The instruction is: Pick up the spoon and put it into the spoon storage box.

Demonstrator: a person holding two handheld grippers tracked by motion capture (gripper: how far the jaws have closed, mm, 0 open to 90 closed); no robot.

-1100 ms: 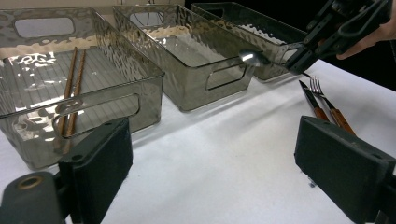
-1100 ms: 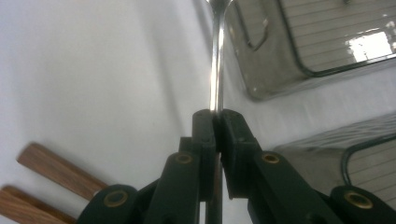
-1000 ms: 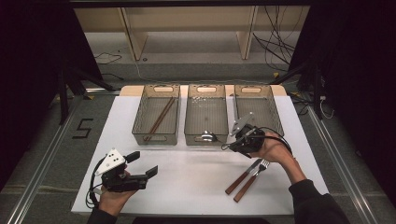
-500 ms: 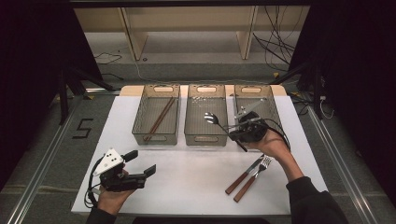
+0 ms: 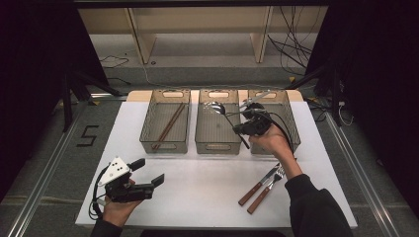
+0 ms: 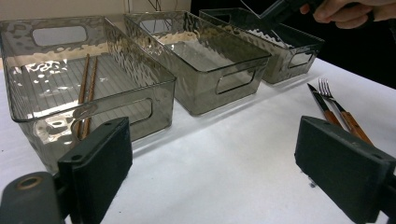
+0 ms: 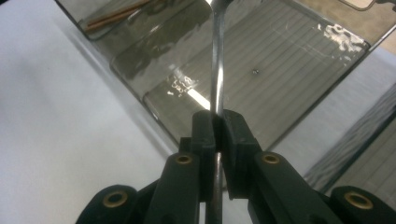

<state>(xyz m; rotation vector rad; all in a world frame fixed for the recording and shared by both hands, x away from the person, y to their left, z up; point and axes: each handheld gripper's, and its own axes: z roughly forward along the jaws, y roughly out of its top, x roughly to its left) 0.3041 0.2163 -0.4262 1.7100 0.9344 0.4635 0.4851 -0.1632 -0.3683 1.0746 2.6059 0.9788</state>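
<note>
A metal spoon (image 5: 221, 109) is held above the middle bin (image 5: 216, 143) of three clear bins set in a row at the far side of the white worktop (image 5: 207, 182). Its handle is clamped between the jaws of the right gripper (image 5: 243, 127), which are closed tight on it; in the right gripper view the shiny handle (image 7: 217, 70) is seen rising from between the two black pads, with the ribbed floor of the middle bin beneath. The spoon's bowl is pointed to the far left, over the far end of that bin.

The left gripper (image 5: 148, 177) is held low over the near left part of the worktop, its jaws spread wide with nothing between them, as the left gripper view shows.

A pair of brown chopsticks (image 5: 168, 127) is seen lying in the left bin (image 5: 148, 140). A fork (image 5: 269, 185) and a knife (image 5: 257, 185), both with wooden handles, are laid side by side on the worktop at the near right, just beside the person's right forearm. The right bin (image 5: 291, 123) is partly covered by the right hand.
</note>
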